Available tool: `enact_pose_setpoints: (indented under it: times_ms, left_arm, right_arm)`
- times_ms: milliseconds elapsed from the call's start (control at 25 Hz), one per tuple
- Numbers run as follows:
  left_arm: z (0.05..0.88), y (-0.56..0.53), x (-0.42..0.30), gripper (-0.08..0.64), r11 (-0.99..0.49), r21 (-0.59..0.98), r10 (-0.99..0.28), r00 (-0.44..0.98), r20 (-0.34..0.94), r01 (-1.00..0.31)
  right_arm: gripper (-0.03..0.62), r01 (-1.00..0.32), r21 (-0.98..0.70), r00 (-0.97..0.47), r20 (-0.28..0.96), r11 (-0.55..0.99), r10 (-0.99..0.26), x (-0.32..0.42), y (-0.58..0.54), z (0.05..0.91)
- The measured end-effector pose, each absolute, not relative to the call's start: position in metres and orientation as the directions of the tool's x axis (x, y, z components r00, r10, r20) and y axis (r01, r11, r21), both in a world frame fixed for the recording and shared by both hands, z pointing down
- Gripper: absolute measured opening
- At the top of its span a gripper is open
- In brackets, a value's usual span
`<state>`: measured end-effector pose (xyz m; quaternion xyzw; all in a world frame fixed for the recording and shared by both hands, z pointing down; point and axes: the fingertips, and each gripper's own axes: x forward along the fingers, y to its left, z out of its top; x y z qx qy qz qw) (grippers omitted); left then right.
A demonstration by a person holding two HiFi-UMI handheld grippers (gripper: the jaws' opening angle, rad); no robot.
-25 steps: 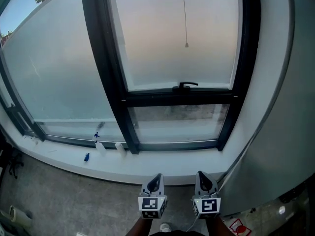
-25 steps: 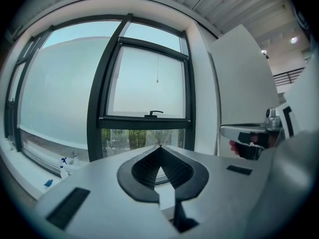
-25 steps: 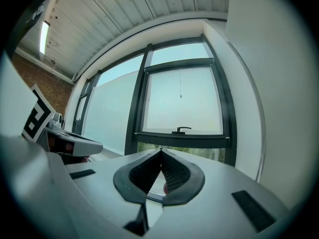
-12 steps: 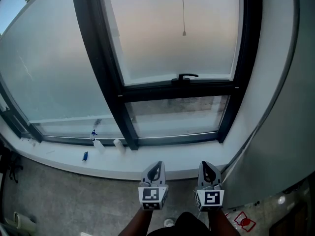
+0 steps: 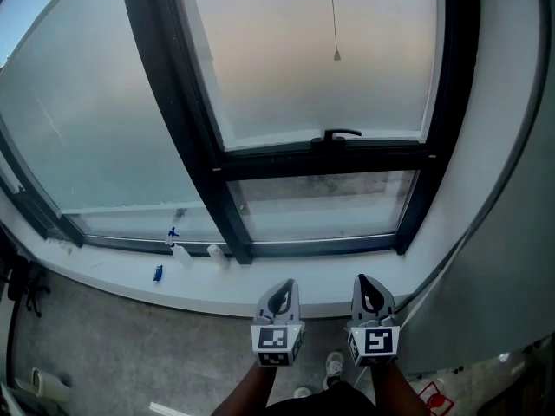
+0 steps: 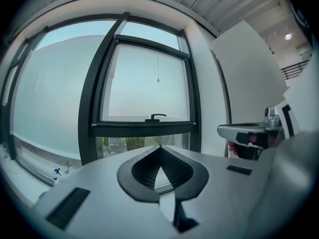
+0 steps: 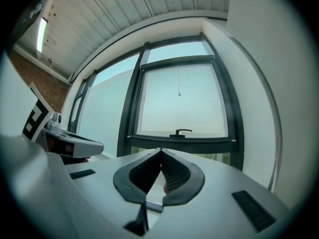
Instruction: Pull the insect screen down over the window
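The insect screen's pull cord [image 5: 336, 55], tipped with a small bead, hangs in the upper pane of the window [image 5: 217, 167], well above and ahead of the left hand-held gripper [image 5: 279, 291] and the right hand-held gripper [image 5: 364, 284]. Both have their jaws pressed together on nothing. The thin cord could swing off if nudged or slip between the pads. A slanted tug might jam the screen. The window handle [image 5: 341, 133] below could snag. No writing is readable, only square markers.
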<state>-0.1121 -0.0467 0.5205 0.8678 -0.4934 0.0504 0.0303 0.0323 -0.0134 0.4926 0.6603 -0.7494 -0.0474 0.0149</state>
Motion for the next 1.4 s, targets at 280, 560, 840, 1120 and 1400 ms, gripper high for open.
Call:
enact_pose_setpoints:
  times_ms: [280,560,840,1120,1400]
  left_arm:
    - [0.525,-0.091,-0.09,0.002,-0.495,0.005,-0.86,0.49,0.143,-0.869]
    - [0.505,-0.136,-0.076,0.002,-0.452,0.0,-0.884,0.448,0.132,-0.892]
    - [0.512,-0.171,-0.061,0.002,-0.44,-0.011,-0.89,0.435,0.141,-0.898]
    - [0.506,-0.205,-0.045,0.002,-0.422,-0.013,-0.901,0.418,0.12,-0.906]
    - [0.508,-0.231,-0.036,0.002,-0.416,0.028,-0.902,0.416,0.116,-0.909]
  right_arm:
    - [0.002,-0.984,0.087,-0.154,0.012,0.155,-0.988,0.041,-0.056,0.505]
    - [0.002,-0.987,0.079,-0.139,0.029,0.141,-0.99,0.065,-0.11,0.507]
    - [0.002,-0.981,0.076,-0.179,0.027,0.181,-0.983,0.077,-0.151,0.498]
    - [0.002,-0.981,0.07,-0.182,0.011,0.182,-0.983,0.092,-0.181,0.497]
    - [0.002,-0.984,0.065,-0.163,0.009,0.163,-0.987,0.101,-0.211,0.495]
